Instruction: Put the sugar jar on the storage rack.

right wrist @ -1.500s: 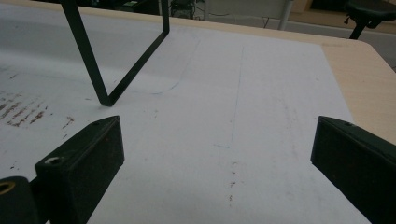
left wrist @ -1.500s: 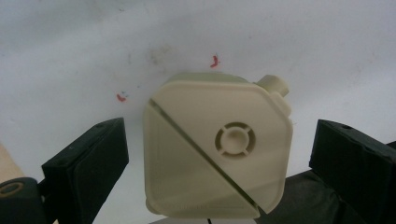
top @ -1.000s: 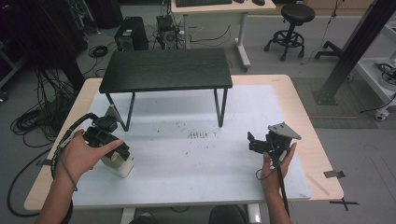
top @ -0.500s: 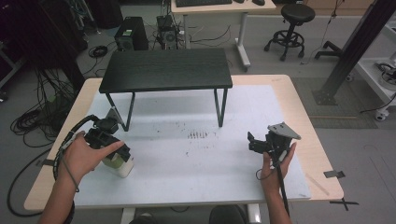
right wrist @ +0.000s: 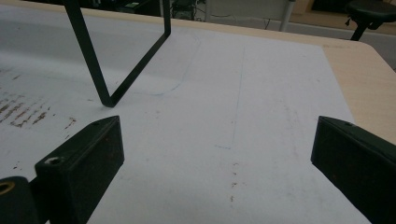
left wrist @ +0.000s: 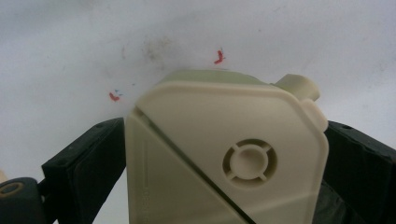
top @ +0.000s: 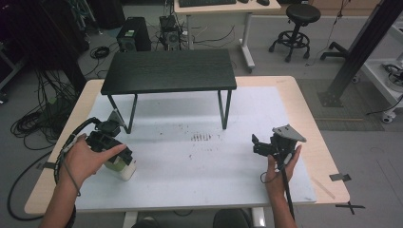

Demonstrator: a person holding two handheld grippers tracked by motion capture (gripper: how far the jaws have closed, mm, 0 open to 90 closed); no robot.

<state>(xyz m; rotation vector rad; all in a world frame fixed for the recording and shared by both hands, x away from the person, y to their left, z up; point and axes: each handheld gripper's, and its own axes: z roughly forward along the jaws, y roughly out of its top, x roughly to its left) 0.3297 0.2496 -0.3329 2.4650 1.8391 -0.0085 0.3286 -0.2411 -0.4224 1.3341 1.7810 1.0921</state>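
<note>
The left gripper (top: pixel 107 142) is sitting directly over a cream plastic container (top: pixel 122 166) on the white tabletop (top: pixel 199 166), at the person's near left. In the left gripper view the container (left wrist: pixel 224 154) is lying right between the two black jaws, its flat lidded face turned up toward the camera and a small spout sticking out at its far right corner. Both jaws are pressing against its left and right sides, so the gripper is clamping the container across its shorter width, with its long axis running away from the gripper toward the far edge. Whether it is already lifting off the tabletop I cannot tell.

The right gripper (top: pixel 266 147) is hovering well apart on the other side, jaws spread wide with nothing between them; in its own view bare tabletop (right wrist: pixel 224 116) is lying ahead, and one leg of the black stand (right wrist: pixel 116 70) is standing beyond its left jaw. The left hand (top: pixel 85 159) is clearly the nearer one, so any coming move of the container likely belongs to it.
</note>
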